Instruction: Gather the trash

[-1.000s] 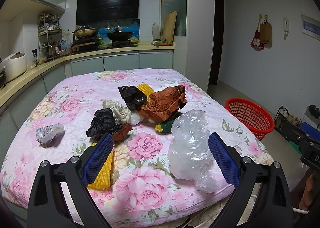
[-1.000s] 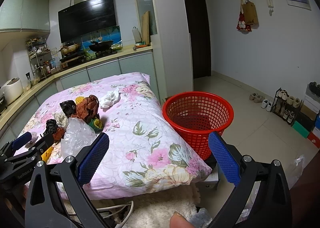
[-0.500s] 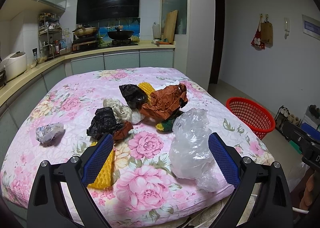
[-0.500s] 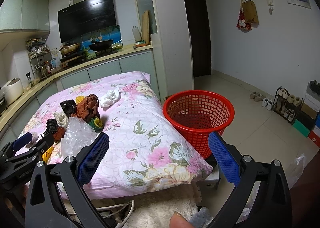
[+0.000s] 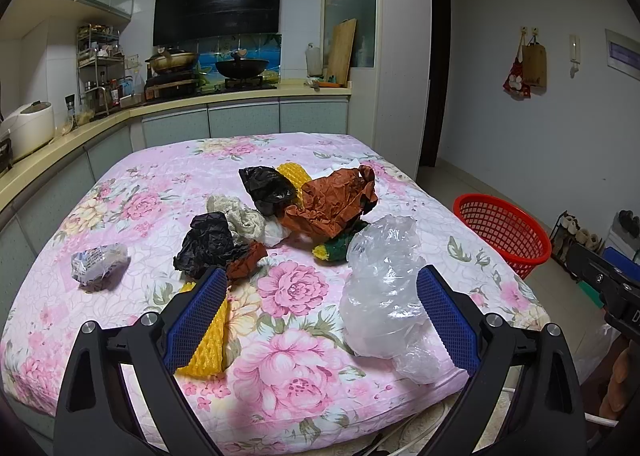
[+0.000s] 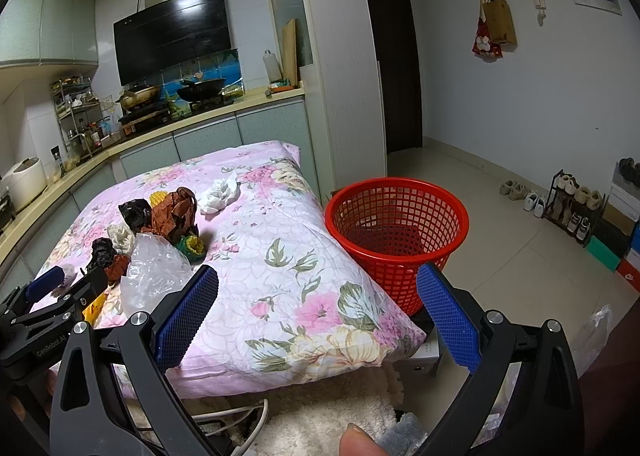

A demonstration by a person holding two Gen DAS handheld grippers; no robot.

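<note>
- All the trash I can see sits on the flowered quilt (image 5: 160, 176), ahead of my left gripper (image 5: 320, 320); none of it is lifted, so I judge the collecting has barely begun
- Closest is the clear plastic bag (image 5: 384, 288), lying just inside that gripper's right pad and touching nothing of the tool as far as I can tell
- Beside the left pad lies a yellow foam net (image 5: 208, 340), partly hidden behind that pad
- Further ahead sits a cluster: black crumpled bag (image 5: 208, 240), a small brown scrap (image 5: 246, 260), a beige wad (image 5: 242, 216), a second black bag (image 5: 268, 188), the big brown paper (image 5: 332, 204) and a green-and-yellow piece (image 5: 334, 250)
- Off to the left of the tool, apart from the rest, lies a small printed wrapper (image 5: 98, 260); a white tissue (image 6: 220, 192) lies beyond the pile, seen from my right wrist
- The left gripper is spread wide and carries nothing
- My right gripper (image 6: 318, 320) is also spread and bare, with the red basket (image 6: 396, 216) straight ahead of it on the floor, just beside the quilt's corner
- What I can see of the basket's inside holds no trash, though its bottom is partly hidden
- So every piece is left to do; the clear bag looks like my nearest first pick
</note>
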